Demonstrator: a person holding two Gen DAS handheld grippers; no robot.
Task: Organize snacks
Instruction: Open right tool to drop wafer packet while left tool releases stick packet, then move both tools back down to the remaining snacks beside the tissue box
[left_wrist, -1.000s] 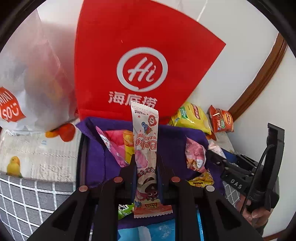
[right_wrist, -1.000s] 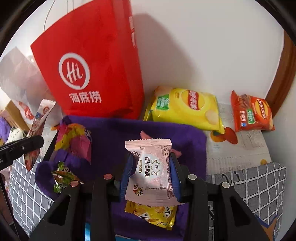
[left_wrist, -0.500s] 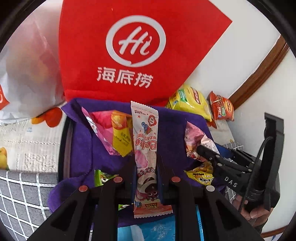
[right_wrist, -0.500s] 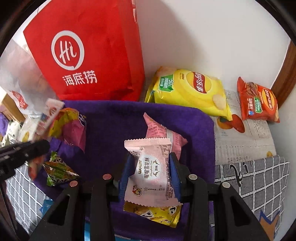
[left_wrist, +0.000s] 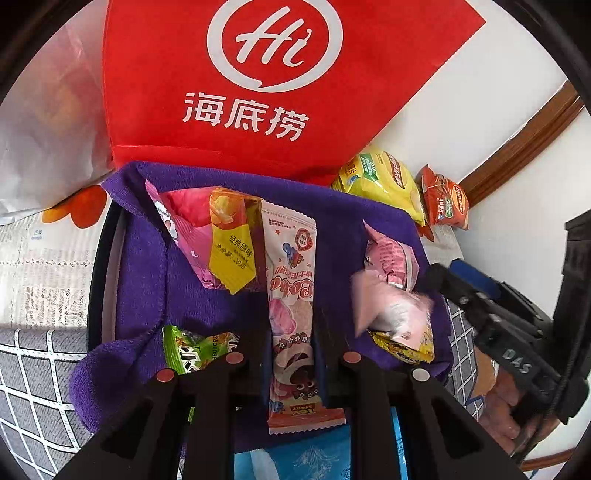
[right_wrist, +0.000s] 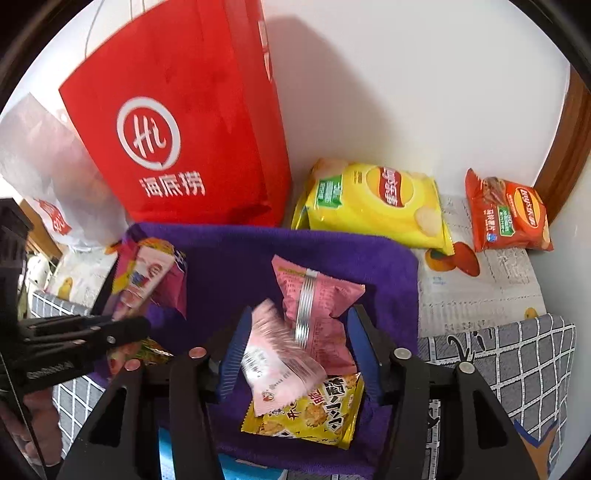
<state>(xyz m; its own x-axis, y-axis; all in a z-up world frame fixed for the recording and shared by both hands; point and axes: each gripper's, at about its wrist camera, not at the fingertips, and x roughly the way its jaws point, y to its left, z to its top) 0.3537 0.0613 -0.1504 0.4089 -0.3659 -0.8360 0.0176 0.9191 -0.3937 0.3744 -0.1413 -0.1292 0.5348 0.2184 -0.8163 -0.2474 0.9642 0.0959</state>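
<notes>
My left gripper (left_wrist: 290, 332) is shut on a long pink-and-white stick packet (left_wrist: 291, 280), held upright low over the purple cloth-lined tray (left_wrist: 140, 280). The jaws of my right gripper (right_wrist: 299, 332) are opening. A pale pink packet (right_wrist: 277, 358) lies blurred and tilted between the blue pads (right_wrist: 236, 350), loose from both. It rests against a pink packet with a silver seam (right_wrist: 314, 295) and a yellow packet (right_wrist: 310, 413). A pink-and-yellow bag (left_wrist: 214, 236) and a green packet (left_wrist: 188, 350) also lie on the cloth. The left gripper (right_wrist: 122, 332) shows at the left of the right wrist view.
A red paper bag (left_wrist: 258, 92) stands against the wall behind the tray, with a white plastic bag (left_wrist: 48, 129) to its left. A yellow crisp bag (right_wrist: 376, 203) and an orange-red one (right_wrist: 509, 218) lie at the back right. Grey checked cloth (right_wrist: 517, 369) covers the surface.
The right jaws have parted and the pale pink packet has tipped loose onto the packets below. The left gripper has sunk closer to the purple cloth, still gripping the stick packet.
</notes>
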